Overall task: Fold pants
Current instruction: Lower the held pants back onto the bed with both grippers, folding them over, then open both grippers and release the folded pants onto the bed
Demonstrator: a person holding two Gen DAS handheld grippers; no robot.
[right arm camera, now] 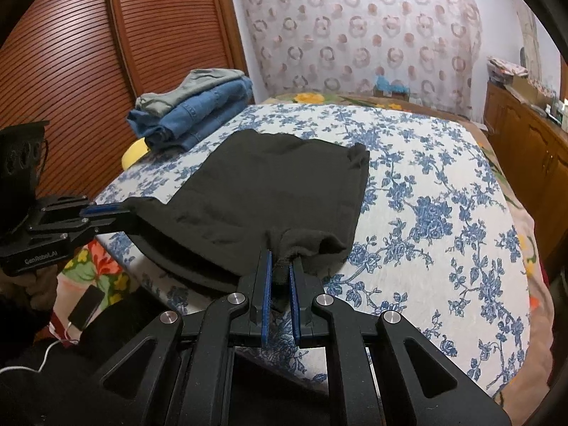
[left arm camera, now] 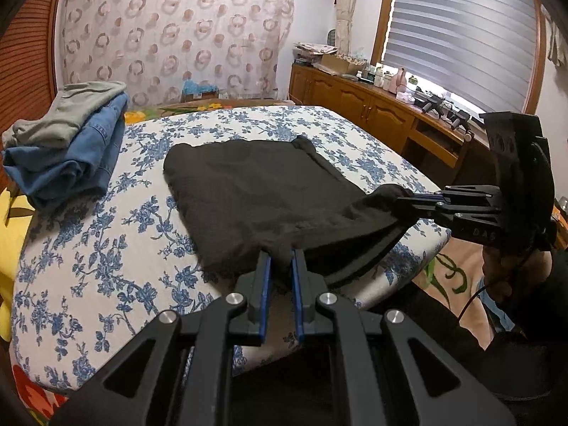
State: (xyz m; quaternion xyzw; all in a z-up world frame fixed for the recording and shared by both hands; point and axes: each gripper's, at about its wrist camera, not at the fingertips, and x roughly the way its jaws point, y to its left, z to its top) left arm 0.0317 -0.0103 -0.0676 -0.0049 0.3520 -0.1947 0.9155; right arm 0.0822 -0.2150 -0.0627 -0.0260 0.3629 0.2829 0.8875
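Note:
Black pants (left arm camera: 255,191) lie folded into a flat block on the blue-flowered board (left arm camera: 88,248). Their near edge is lifted off the board at two corners. My left gripper (left arm camera: 281,252) is shut on the near left corner of the pants, cloth bunched between its blue pads. In the same view my right gripper (left arm camera: 403,203) comes in from the right, shut on the other near corner. The right wrist view shows the pants (right arm camera: 277,191) with my right gripper (right arm camera: 282,261) pinching a fold, and my left gripper (right arm camera: 126,213) clamped on the left corner.
A stack of folded clothes (left arm camera: 67,142), grey on top of blue denim, sits at the board's far left. A wooden cabinet (left arm camera: 355,106) with clutter runs along the right under a window. A phone on a cable (right arm camera: 85,307) lies below the board's left edge.

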